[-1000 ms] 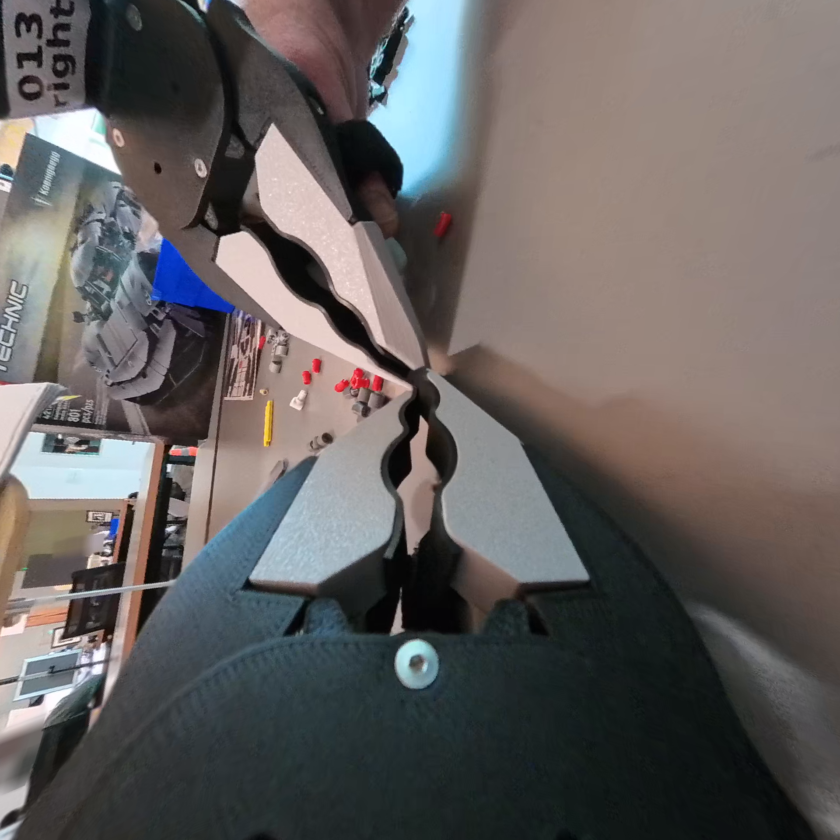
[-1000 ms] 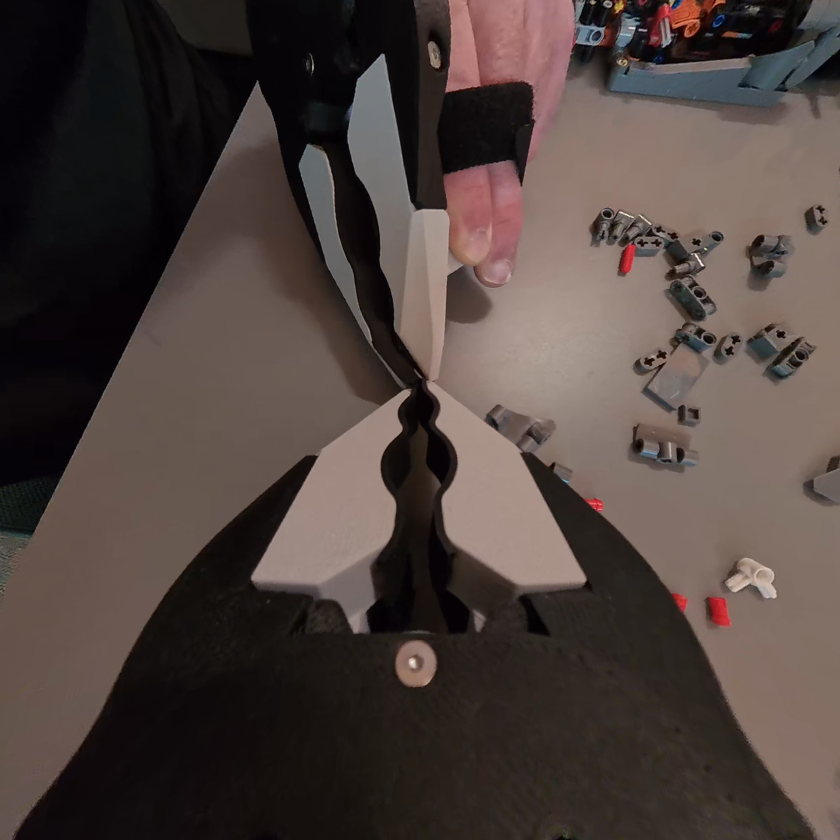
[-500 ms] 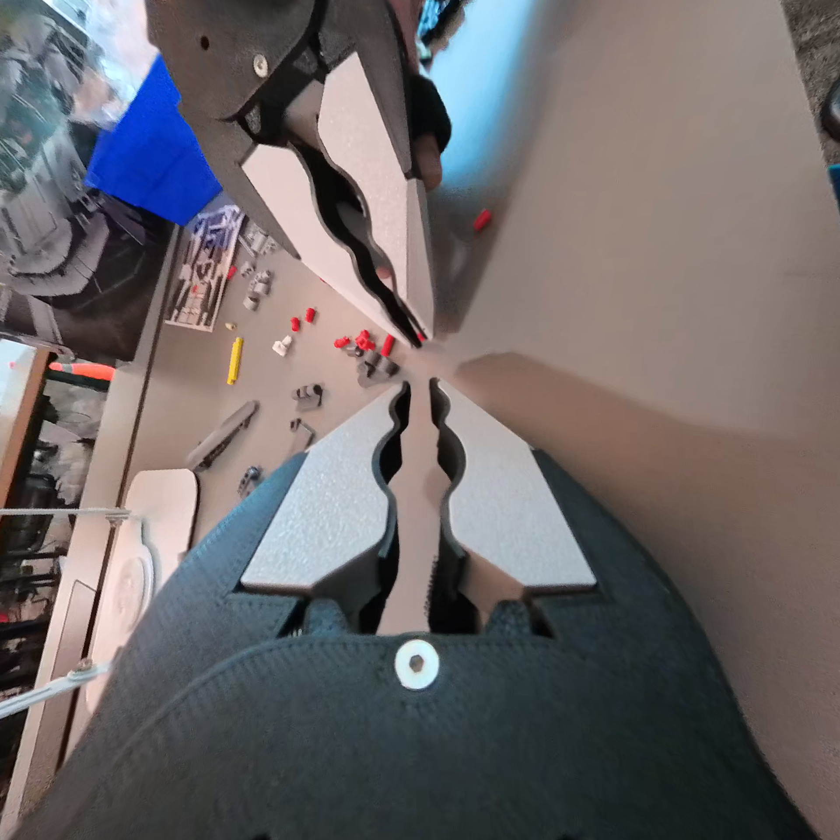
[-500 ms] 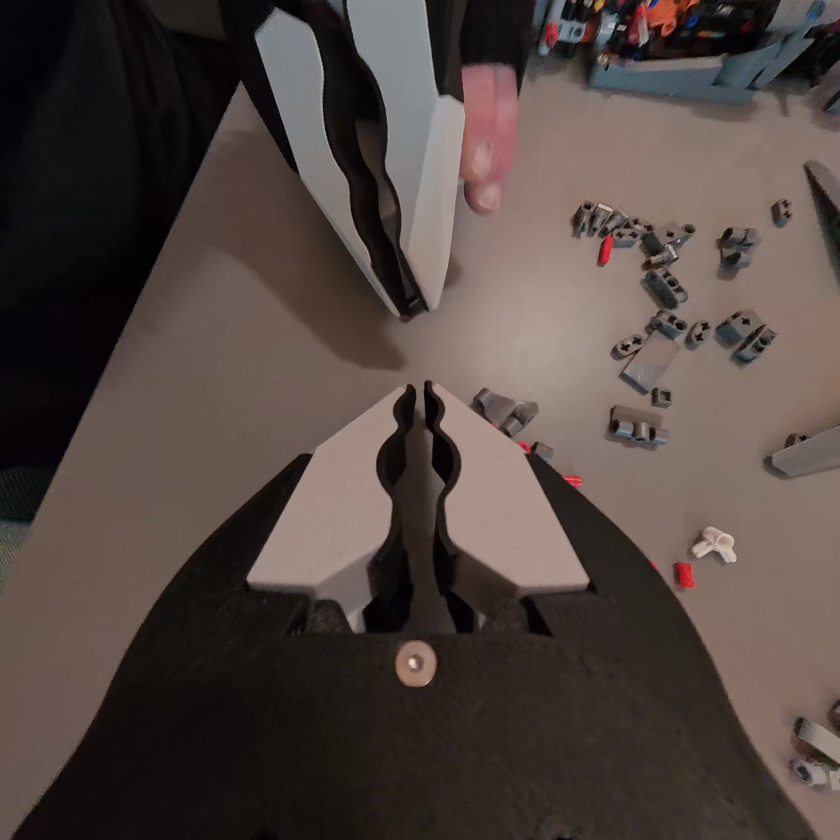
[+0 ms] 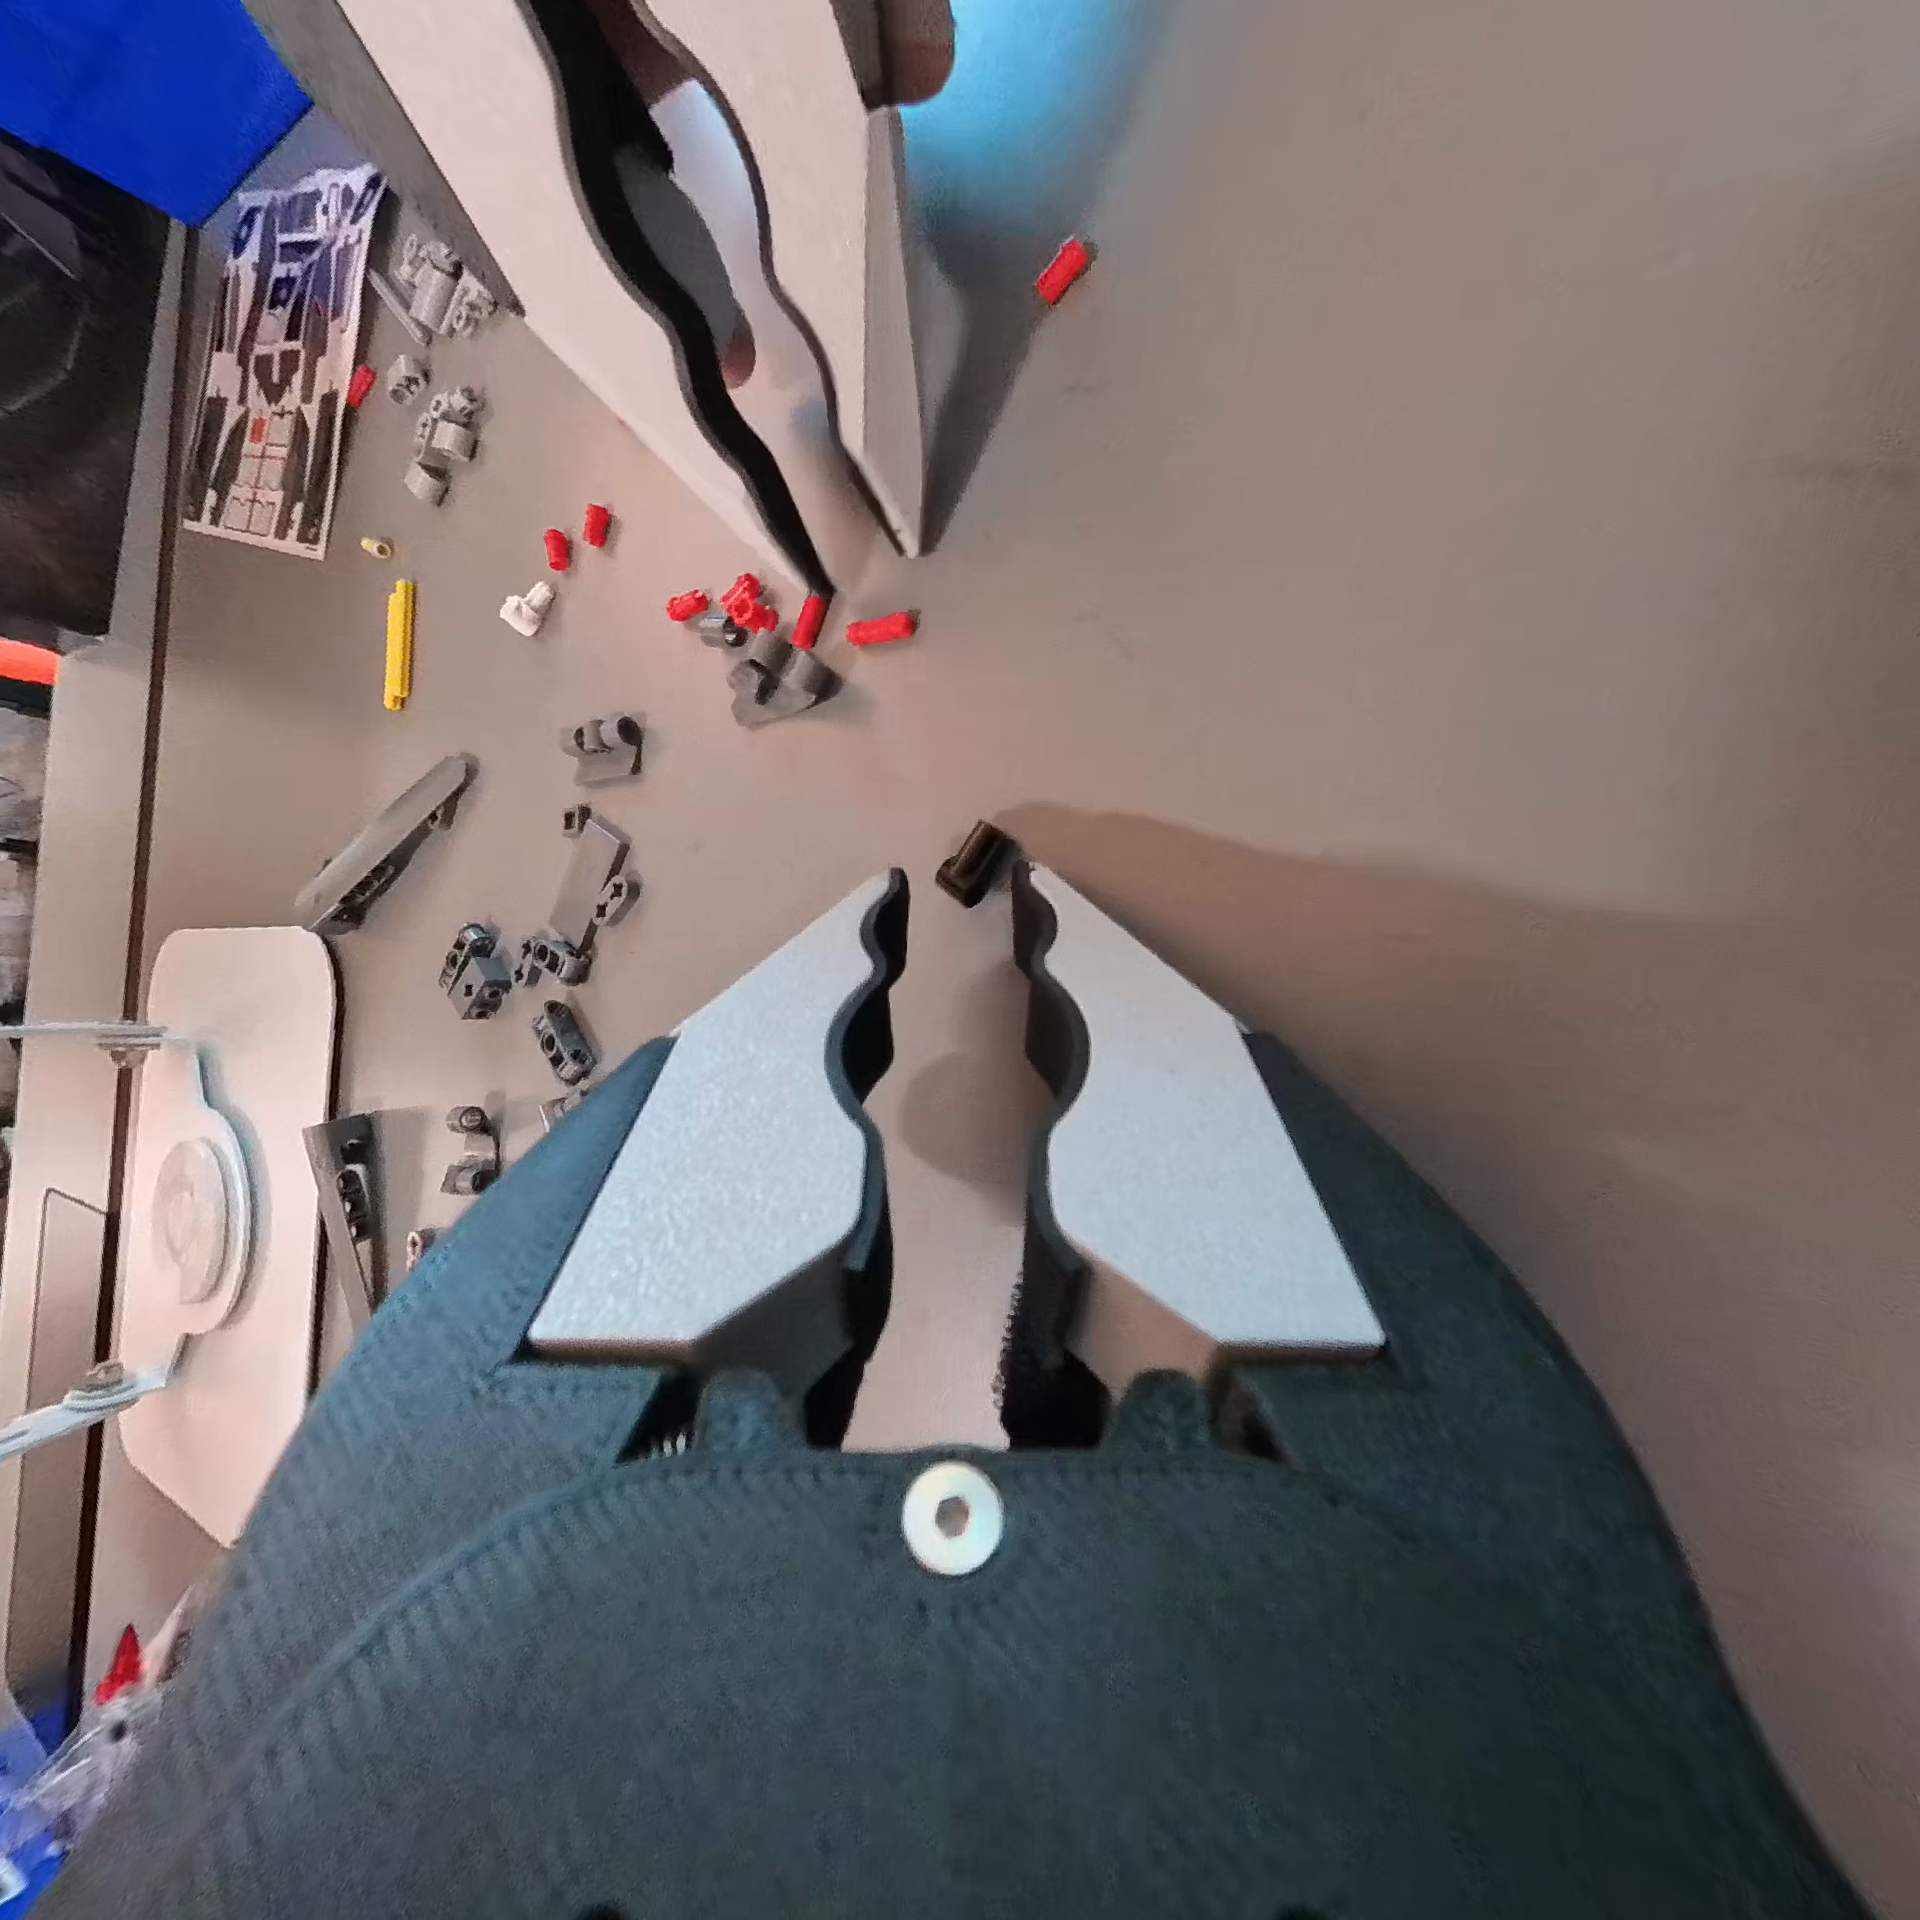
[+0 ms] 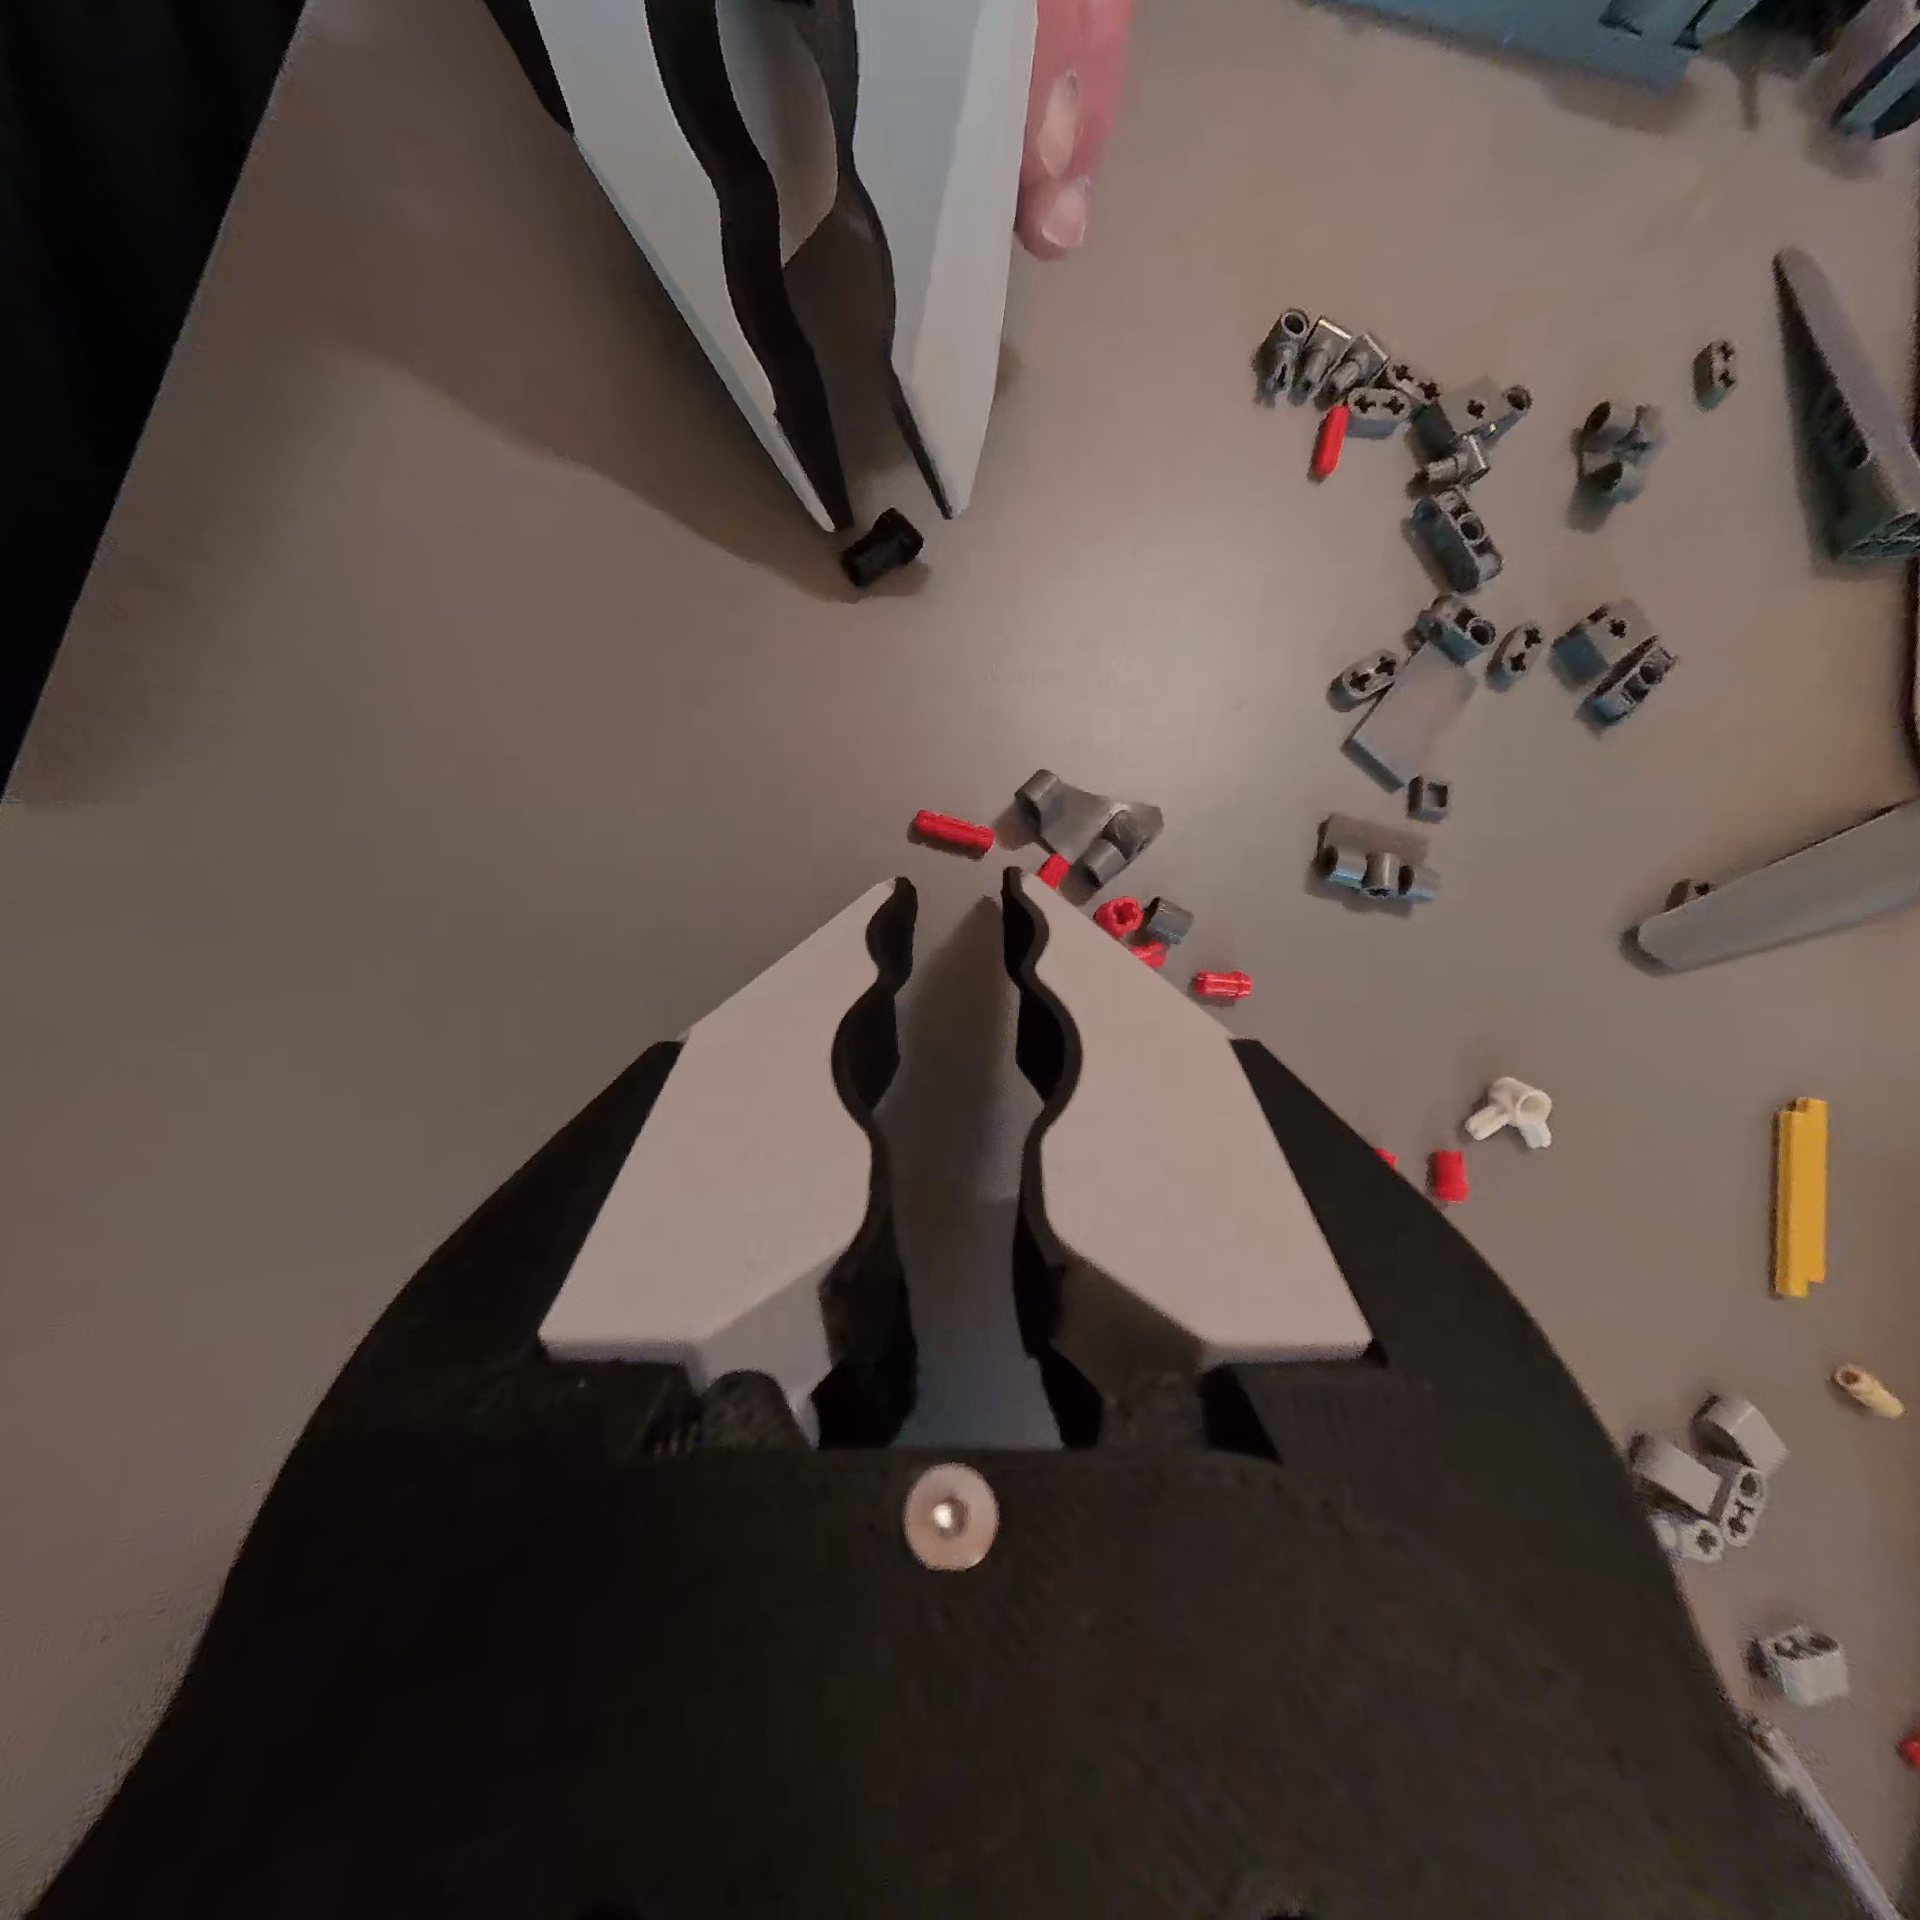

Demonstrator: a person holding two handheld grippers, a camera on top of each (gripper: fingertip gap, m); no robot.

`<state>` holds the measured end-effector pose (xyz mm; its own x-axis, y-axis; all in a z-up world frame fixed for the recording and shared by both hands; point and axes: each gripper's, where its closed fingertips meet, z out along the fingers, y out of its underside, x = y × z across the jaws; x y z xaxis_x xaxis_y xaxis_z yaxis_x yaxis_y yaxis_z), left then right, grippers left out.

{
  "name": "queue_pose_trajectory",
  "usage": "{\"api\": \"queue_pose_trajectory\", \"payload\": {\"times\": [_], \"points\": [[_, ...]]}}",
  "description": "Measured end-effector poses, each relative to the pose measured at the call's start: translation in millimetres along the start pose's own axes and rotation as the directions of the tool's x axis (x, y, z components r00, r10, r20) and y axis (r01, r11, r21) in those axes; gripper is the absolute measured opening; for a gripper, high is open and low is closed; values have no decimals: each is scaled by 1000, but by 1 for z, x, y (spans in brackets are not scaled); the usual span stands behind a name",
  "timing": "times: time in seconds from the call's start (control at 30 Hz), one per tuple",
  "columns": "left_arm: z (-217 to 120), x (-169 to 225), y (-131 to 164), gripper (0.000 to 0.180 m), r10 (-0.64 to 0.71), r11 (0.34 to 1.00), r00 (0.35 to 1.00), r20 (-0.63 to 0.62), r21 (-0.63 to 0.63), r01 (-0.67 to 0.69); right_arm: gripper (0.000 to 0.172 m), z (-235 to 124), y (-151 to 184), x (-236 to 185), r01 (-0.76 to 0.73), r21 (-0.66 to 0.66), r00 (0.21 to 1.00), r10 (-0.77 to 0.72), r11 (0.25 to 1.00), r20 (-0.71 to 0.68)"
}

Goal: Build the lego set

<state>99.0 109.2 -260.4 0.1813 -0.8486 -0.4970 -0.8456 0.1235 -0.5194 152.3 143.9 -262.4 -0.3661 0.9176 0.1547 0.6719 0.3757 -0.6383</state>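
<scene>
Both grippers are over the grey table, tips pointed toward each other with bare tabletop between them. The left gripper has its jaws narrowly parted, with nothing between the pads and tabletop visible through the gap. A small black piece lies just ahead of its tips, off-centre toward its right-hand finger. It is close against that fingertip, but whether they touch cannot be told. From the right wrist view the same black piece sits just beyond the mouth of the left gripper and appears to rest on the table, not clamped. The right gripper is likewise narrowly parted and empty. The thing nearest it is a red pin, just ahead of its tips and apart from them. A grey connector lies just ahead and to its right, and more red pins lie hard by the outer side of its right finger. Farther to its right are a white connector and a yellow axle. A scatter of grey pieces lies ahead and to the right, well apart. A sticker sheet lies far ahead and to the left of the left gripper.
</scene>
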Motion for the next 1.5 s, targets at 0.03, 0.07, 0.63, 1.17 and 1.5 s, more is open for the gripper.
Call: {"api": "queue_pose_trajectory", "payload": {"times": [0.03,0.07,0.63,1.17,1.5], "points": [[0,-2,1,19,7,1000,1000,4,-12,-7,13,0,0,0,0,-4,1000,0,1000,0],[0,-3,3,19,13,1000,1000,3,-21,-13,11,1,0,-1,-3,-5,1000,3,1000,4],[5,0,-3,9,68,997,997,-48,-42,-70,11,3,-5,-1,-28,9,1000,28,1000,11],[12,1,-11,7,108,994,992,-62,-19,-110,15,-2,-5,-5,-446,-33,886,436,894,-156],[14,-4,-9,7,50,998,999,1,-28,-50,12,8,-6,-1,-626,68,733,616,777,-290]]}}
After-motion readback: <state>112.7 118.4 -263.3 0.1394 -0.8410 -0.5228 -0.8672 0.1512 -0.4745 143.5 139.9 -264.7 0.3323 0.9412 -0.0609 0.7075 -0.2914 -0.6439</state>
